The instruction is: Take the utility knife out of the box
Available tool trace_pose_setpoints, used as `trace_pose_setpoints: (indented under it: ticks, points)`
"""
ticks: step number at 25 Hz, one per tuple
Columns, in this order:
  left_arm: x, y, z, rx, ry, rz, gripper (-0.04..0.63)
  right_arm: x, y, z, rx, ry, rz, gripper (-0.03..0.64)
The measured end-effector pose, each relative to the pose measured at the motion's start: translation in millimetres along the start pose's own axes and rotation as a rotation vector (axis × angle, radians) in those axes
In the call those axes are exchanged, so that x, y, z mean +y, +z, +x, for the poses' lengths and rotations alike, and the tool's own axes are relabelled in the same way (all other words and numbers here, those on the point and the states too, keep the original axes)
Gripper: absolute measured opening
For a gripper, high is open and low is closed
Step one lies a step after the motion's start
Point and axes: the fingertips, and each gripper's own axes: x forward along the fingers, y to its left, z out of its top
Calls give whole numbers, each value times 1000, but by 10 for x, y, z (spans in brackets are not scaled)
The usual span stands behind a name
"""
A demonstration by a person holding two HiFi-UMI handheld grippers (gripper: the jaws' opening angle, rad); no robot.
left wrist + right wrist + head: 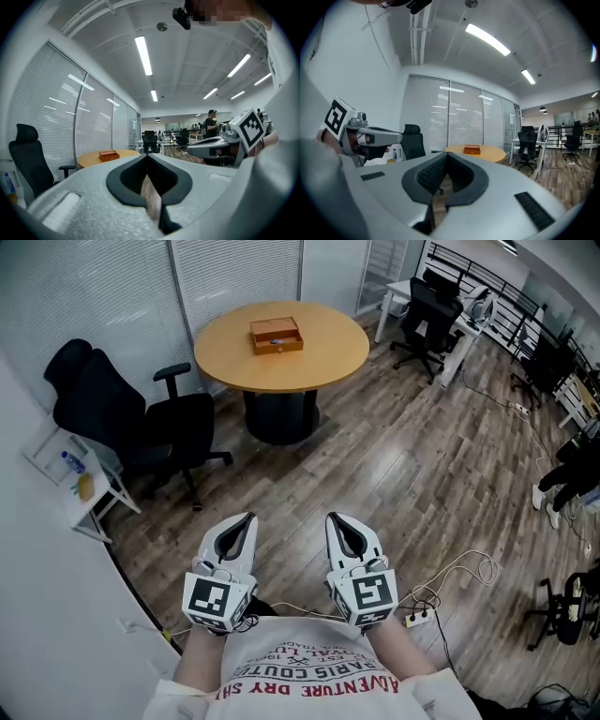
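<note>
Round wood table [323,367], blk office chair [131,418] beside it, cables [466,557] on floor [403,474].

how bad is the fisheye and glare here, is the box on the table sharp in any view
Head view: lines bend toward the edges, but the box on the round table is sharp and evenly lit. Left gripper view: heavy fisheye with black corners, ceiling strip lights glare and mirror in the blinds, the box is tiny. Right gripper view: same bend, box small but clear.
</note>
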Motion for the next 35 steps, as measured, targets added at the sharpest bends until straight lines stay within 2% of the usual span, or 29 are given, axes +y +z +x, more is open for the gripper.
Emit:
trace_pose_setpoints:
  ticks: [6, 15, 20, 25, 31, 35]
  points:
    - [764, 17, 161, -3, -1, -21, -5, 210, 120, 674, 21, -31, -26, 8]
    - [2075, -128, 459, 17, -69, -50, -5, 488, 201, 1744, 99, -140, -13, 8]
    - [2696, -341, 544, 44, -81, -62, -5, 898, 119, 2322, 169, -103, -54, 8]
    - [3132, -567, 603, 65, -45, -86, -6, 1127, -29, 2764, 209, -46, -75, 8]
    - [3448, -659, 737, 102, 2, -90, -5, 1107, -168, 3259, 254, 57, -78, 8]
    - [3616, -670, 977, 123, 53, -81, -5, 879, -271, 3632, 275, 100, -67, 8]
